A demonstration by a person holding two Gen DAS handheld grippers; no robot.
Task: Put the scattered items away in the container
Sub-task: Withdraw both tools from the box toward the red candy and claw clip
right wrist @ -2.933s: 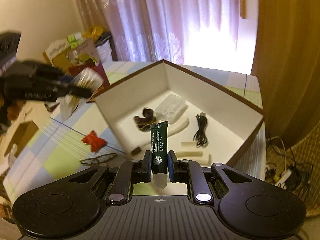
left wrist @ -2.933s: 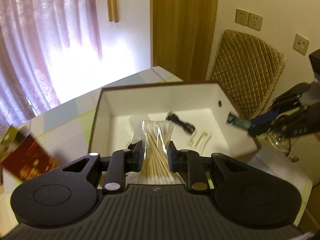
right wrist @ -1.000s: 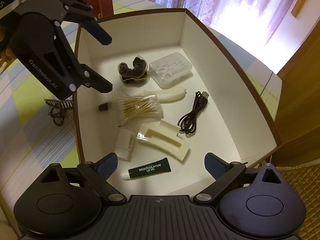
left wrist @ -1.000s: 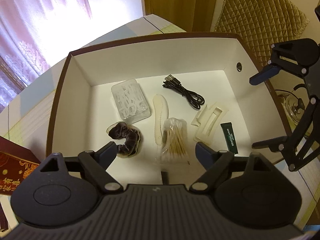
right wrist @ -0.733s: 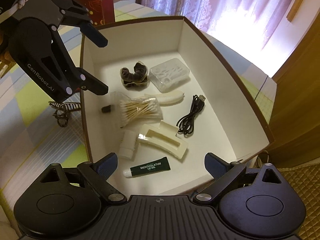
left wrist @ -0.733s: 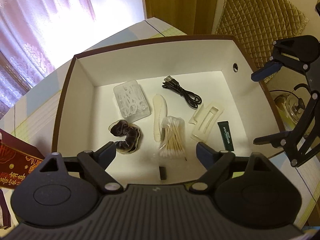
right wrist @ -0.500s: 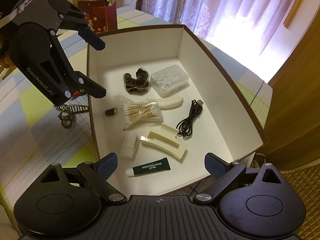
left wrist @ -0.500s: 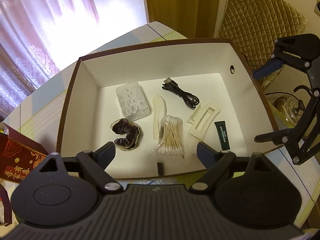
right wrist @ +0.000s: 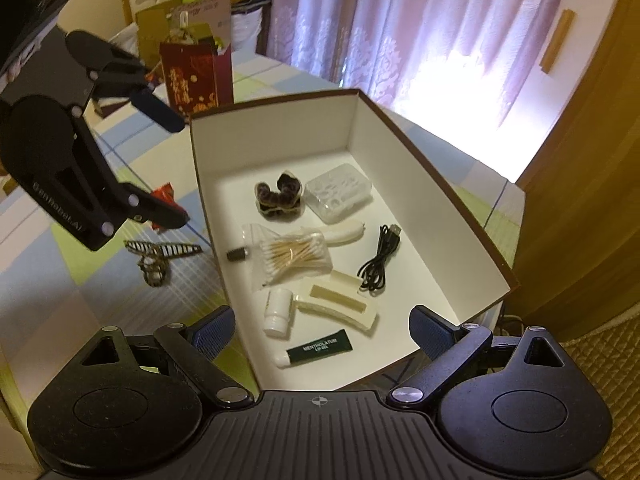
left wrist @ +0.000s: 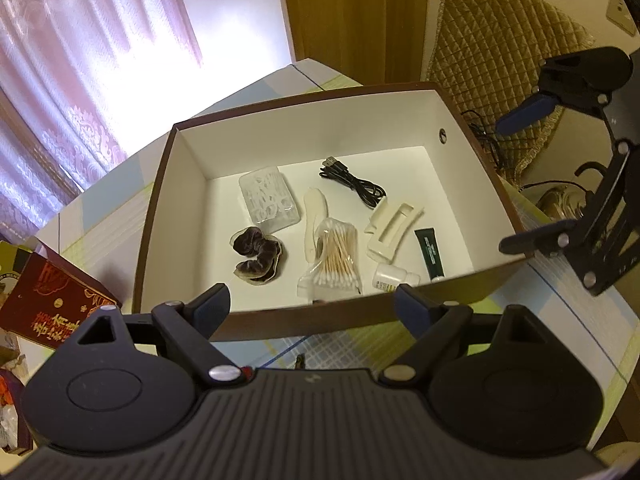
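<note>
Box [left wrist: 280, 316], near wall hiding black stub [right wrist: 237, 255]

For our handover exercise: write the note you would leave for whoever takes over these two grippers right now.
Left gripper: open, empty, hovering outside the near wall of the box.
Right gripper: open, empty, over the box's near end.
In the box: cotton swabs, lip gel tube, small white bottle, cream hair clip, scrunchie, clear case, black cable, a small dark piece.
Left to do: the striped hair clip and the red item lie on the table beside the box, under the left gripper. Pick those up next.
</note>
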